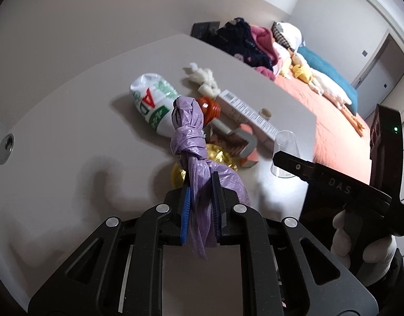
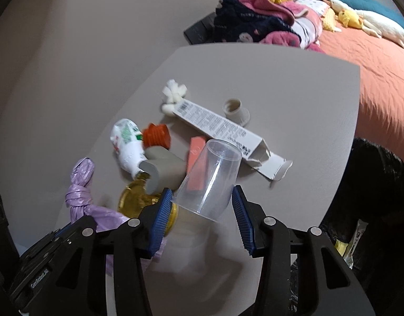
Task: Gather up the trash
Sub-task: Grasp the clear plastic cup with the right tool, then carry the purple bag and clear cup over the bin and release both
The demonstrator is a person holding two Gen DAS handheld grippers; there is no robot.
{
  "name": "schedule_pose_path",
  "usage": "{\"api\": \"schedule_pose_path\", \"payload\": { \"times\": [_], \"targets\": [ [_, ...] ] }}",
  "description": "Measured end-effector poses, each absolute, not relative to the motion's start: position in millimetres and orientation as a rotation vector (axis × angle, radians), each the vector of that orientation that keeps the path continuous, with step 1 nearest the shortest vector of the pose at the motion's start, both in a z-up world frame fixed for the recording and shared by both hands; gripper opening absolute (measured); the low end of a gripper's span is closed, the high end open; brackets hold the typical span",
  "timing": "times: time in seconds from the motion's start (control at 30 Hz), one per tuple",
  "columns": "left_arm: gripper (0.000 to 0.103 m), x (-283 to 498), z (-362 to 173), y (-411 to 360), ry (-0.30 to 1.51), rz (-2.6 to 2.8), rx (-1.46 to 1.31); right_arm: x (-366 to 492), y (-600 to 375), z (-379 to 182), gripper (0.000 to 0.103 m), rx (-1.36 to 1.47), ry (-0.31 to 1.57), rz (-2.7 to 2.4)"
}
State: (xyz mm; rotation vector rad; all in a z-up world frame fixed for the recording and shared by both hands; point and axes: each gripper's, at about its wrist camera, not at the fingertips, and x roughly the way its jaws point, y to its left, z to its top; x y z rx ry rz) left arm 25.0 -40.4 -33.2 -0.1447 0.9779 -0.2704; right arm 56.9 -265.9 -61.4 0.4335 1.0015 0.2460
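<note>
1. Purple knotted bag (image 1: pixel 194 142) is clamped between the closed pads of the left gripper (image 1: pixel 200 197), held above the grey table (image 1: pixel 70 121).
2. Right gripper (image 2: pixel 202 210) is spread wide around an upturned clear plastic cup (image 2: pixel 210 176); contact is unclear.
3. Other litter lies just behind: a white bottle (image 2: pixel 128 142), a long carton (image 2: pixel 217 129) and a gold lid (image 2: pixel 136 197).

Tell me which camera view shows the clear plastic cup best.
The right wrist view: the clear plastic cup stands upside down, whole, between the open right tool's blue pads. In the left wrist view the right tool's arm hides part of the cup.
</note>
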Motion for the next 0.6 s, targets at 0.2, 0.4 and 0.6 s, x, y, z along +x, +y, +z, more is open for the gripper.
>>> {"api": "schedule_pose_path", "payload": {
  "times": [0.2, 0.4, 0.6],
  "targets": [
    [0.013, 20, -14, -50, 0.925, -0.310, -0.118, 43, -277, -34, 0.049, 0.438, 0.940, 0.270],
    [0.013, 18, -3, -63, 0.900, -0.359, -0.109, 30, -289, -10, 0.049, 0.439, 0.877, 0.267],
    [0.013, 14, 8, -79, 0.875, -0.407, -0.087, 14, -304, 7, 0.049, 0.443, 0.824, 0.246]
  ]
}}
